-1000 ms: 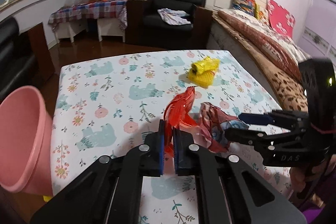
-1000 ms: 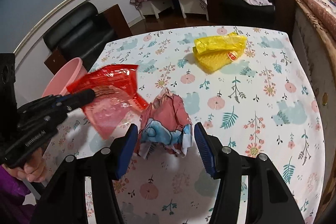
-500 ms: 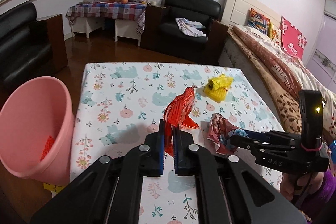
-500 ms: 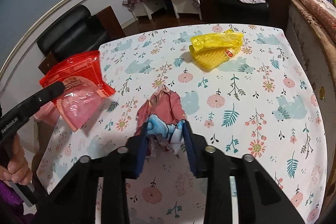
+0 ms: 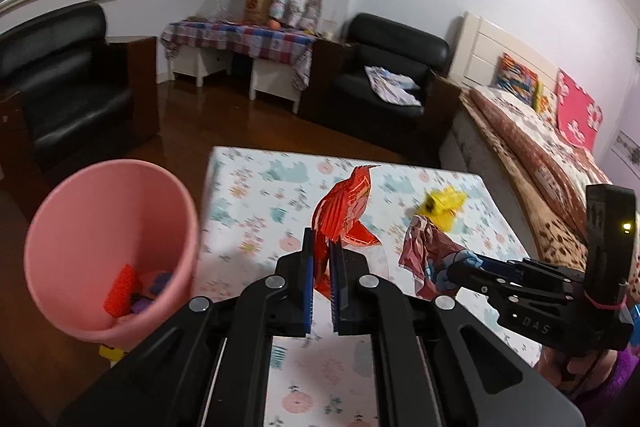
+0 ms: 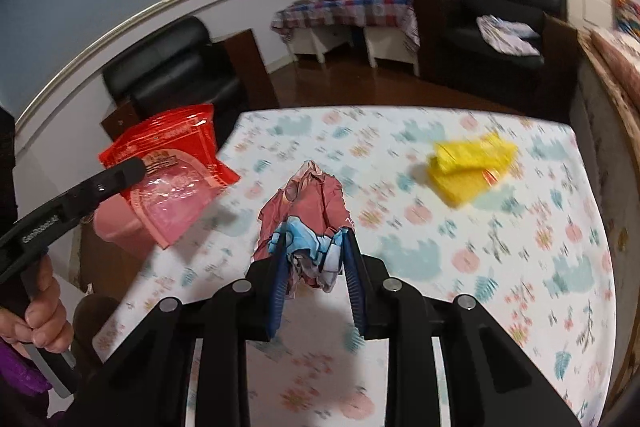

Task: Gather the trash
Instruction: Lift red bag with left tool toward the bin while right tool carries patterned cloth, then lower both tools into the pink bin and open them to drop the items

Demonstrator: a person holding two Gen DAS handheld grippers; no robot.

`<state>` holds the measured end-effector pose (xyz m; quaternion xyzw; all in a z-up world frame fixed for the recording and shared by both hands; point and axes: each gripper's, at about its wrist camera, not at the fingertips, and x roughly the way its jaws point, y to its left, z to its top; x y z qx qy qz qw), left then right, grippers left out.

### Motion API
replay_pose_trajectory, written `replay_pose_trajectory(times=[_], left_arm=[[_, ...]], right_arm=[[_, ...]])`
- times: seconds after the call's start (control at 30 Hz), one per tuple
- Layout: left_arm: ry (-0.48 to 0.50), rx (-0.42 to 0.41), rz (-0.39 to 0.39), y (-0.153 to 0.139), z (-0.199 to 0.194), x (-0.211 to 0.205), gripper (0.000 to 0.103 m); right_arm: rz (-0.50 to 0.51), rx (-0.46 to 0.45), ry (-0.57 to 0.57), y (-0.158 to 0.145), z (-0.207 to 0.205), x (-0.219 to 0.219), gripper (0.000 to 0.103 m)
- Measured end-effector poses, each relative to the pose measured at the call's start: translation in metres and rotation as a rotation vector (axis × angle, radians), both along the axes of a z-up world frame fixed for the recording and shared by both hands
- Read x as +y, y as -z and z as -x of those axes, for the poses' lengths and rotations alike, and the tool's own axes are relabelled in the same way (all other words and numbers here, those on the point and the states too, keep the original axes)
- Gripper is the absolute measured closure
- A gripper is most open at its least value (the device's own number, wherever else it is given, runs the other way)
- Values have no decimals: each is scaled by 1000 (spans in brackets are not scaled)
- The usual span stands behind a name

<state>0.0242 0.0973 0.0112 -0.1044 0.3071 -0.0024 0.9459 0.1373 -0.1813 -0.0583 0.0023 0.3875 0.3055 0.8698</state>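
Note:
My left gripper (image 5: 322,247) is shut on a red plastic wrapper (image 5: 344,211), held in the air near the table's left edge; the wrapper also shows in the right wrist view (image 6: 172,167). My right gripper (image 6: 316,247) is shut on a crumpled pink-and-blue wrapper (image 6: 308,203), lifted above the table; it shows in the left wrist view (image 5: 428,251) too. A yellow wrapper (image 6: 468,163) lies on the floral table (image 6: 520,227) at the far right. A pink bin (image 5: 108,247) stands left of the table with some trash inside.
Black armchairs (image 5: 384,67) and a low table with a checked cloth (image 5: 240,39) stand at the back. A bed (image 5: 540,147) runs along the right side. Dark wooden floor lies around the table.
My right gripper closed on the pink-and-blue wrapper and lifted it. My left gripper rose and swung left with the red wrapper, bringing the pink bin's opening into view.

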Motion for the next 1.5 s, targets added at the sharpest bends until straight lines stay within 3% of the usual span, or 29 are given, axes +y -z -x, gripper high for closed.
replay_pose_trajectory(times=[0.3, 0.83, 1.5], left_arm=[[-150, -31, -72, -14, 15, 29, 97], [-408, -9, -33, -17, 42, 106, 97], [-531, 12, -4, -5, 56, 149, 97]], right_arm=[[-11, -78, -121, -32, 7, 55, 77], [-68, -44, -259, -57, 9, 150, 77], [-8, -22, -343, -43, 1, 236, 77]])
